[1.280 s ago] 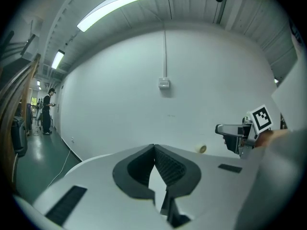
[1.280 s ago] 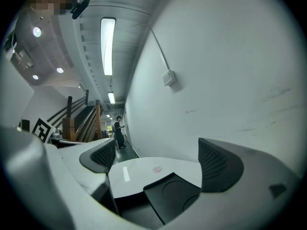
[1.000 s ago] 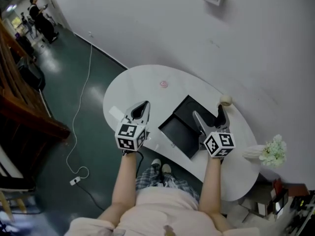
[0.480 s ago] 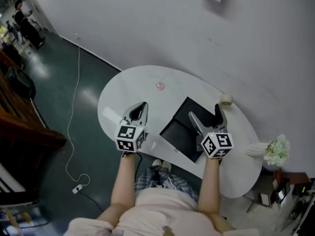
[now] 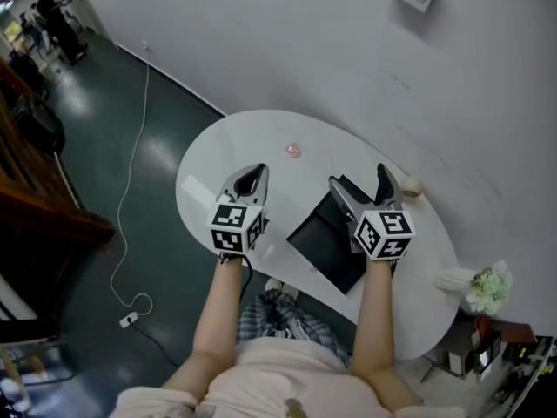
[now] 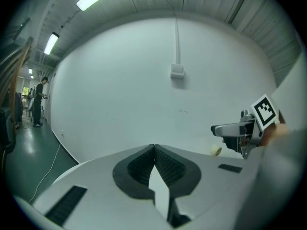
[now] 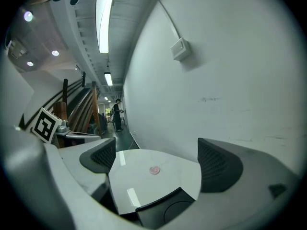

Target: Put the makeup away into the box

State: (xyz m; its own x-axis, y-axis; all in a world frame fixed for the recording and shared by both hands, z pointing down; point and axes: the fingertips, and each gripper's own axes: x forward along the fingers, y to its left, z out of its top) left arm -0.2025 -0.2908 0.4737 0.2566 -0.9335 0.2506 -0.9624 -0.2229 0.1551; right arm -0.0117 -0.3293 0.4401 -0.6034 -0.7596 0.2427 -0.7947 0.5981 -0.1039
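On the white table (image 5: 228, 151) lies an open black box (image 5: 324, 242), its lid raised toward the wall. A small pink makeup piece (image 5: 293, 150) rests on the far side of the table and shows as the pink piece (image 7: 154, 170) in the right gripper view. A beige round item (image 5: 412, 186) sits by the wall, right of the box. My left gripper (image 5: 254, 178) hovers left of the box, shut and empty. My right gripper (image 5: 359, 184) hangs over the box's far edge, open with nothing between its jaws.
A white bunch of flowers (image 5: 486, 286) stands at the table's right end. The grey wall runs close behind the table. A cable (image 5: 130, 190) trails over the green floor at the left, and people stand far down the hall (image 5: 54, 16).
The head view has shifted a little, and both grippers sit slightly higher in the picture. The left jaws stay shut and the right jaws stay open.
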